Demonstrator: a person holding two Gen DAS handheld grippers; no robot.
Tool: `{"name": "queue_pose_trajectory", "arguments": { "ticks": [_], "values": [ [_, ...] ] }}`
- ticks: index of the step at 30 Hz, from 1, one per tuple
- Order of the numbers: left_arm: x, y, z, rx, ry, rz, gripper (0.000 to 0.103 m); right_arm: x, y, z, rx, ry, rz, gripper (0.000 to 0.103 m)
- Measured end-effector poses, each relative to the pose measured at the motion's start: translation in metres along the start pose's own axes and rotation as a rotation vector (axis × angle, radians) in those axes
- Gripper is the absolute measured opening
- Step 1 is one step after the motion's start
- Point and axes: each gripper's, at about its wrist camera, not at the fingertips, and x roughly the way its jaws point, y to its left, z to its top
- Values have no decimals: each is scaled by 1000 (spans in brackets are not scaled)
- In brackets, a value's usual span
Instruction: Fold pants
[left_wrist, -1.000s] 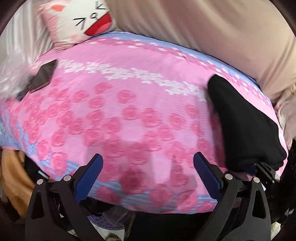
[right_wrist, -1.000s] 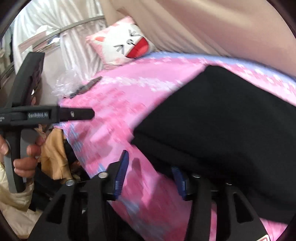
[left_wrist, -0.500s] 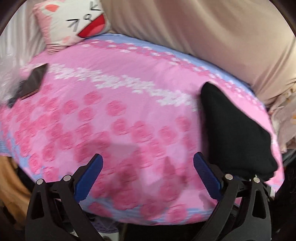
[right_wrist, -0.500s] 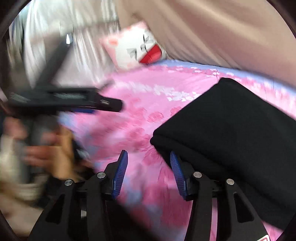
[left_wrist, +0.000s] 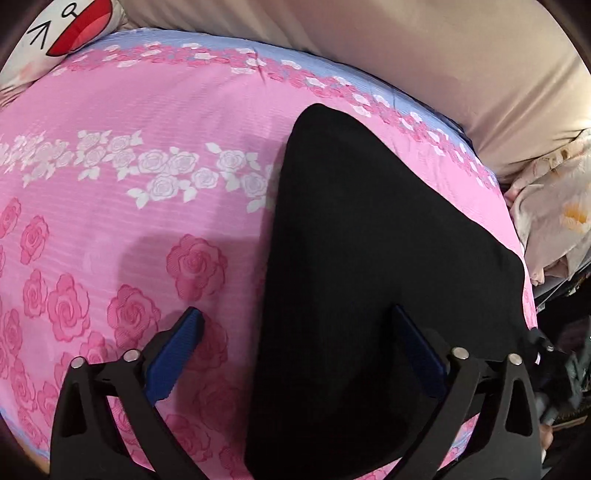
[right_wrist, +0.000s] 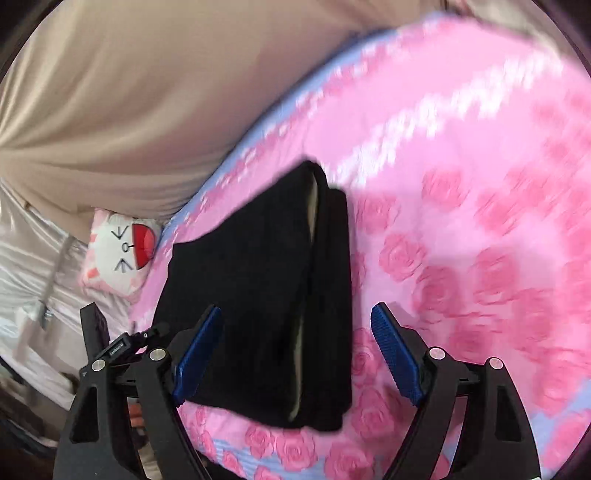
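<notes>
The black pants lie already folded into a thick stack on the pink rose-print bedspread, toward the bed's near edge, with the cartoon pillow at the far end against the beige wall covering. The left gripper hovers over the stack's long left edge with its jaws spread wide and nothing between them; one blue pad sits over bare bedspread, the other over black cloth. The right gripper is likewise wide open and empty, straddling the layered end of the stack, where pale lining shows between the folds. The main risk, as I judge it, is a partial grab: if either gripper closes over only the top layers, lifting will peel the stack open and undo the fold. Closing with one pad on the bedspread could pinch the sheet along with the pants and drag both. The stack also sits near the mattress edge, so a sideways push could slide it off. The right view is blurred, so exact alignment of that gripper with the folds is hard to judge.
</notes>
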Motion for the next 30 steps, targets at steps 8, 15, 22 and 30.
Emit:
{"name": "queue_pose_trajectory", "arguments": {
  "ticks": [8, 15, 22, 30],
  "values": [
    [-36, -8, 4, 56, -61, -155, 21, 27, 61, 16, -206, -44, 52, 35],
    [-33, 44, -23, 5, -3, 29, 59, 44, 45, -5, -229, 37, -107, 57],
    [-91, 6, -5, 110, -221, 125, 74, -29, 84, 1, -306, -216, -149, 33],
    [27, -19, 59, 129, -80, 365, 95, 86, 104, 43, -392, 9, -285, 3]
  ]
}}
